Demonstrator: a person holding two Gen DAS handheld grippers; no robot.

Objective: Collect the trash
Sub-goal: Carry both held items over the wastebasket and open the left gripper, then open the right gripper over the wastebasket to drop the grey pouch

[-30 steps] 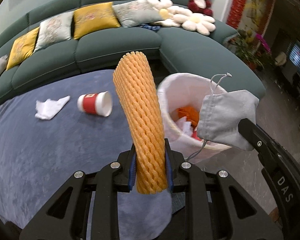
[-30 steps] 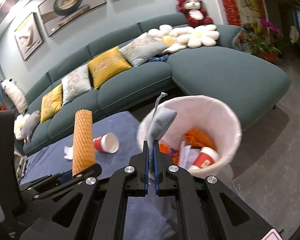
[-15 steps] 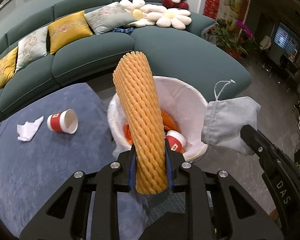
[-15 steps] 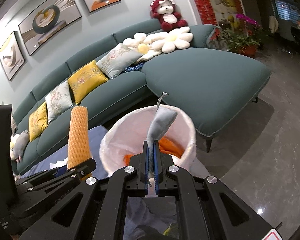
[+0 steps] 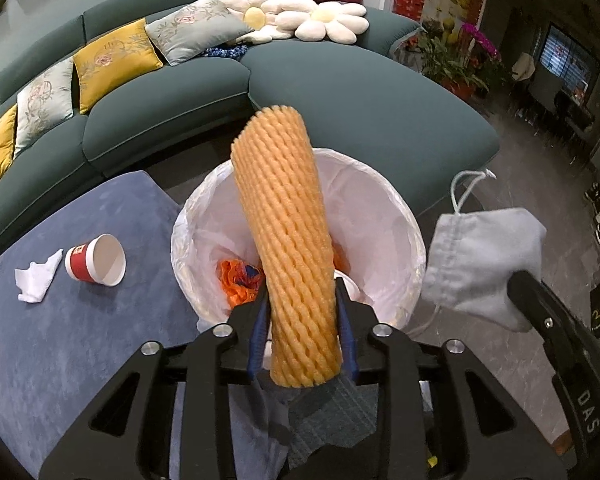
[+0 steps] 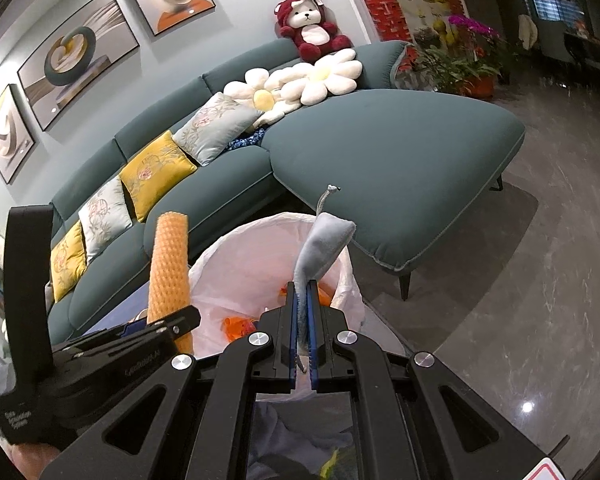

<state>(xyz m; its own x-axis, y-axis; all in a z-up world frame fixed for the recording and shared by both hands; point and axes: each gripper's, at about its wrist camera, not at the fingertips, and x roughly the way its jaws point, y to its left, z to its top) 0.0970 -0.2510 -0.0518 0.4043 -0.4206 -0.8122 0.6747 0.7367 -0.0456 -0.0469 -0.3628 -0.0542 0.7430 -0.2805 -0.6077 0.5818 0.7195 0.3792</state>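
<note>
Fingers of the left gripper [image 5: 302, 322] are opening around an orange foam sleeve [image 5: 288, 240] that stands between them over a white-lined bin [image 5: 404, 224]; whether the pads touch it is unclear. Right gripper [image 6: 302, 320] fingers are pinched tight on a grey pouch [image 6: 320, 248] (drawstring up) above the bin. On the blue rug [image 5: 80, 340] lie a cup [image 5: 96, 260] and tissue [image 5: 36, 280].
</note>
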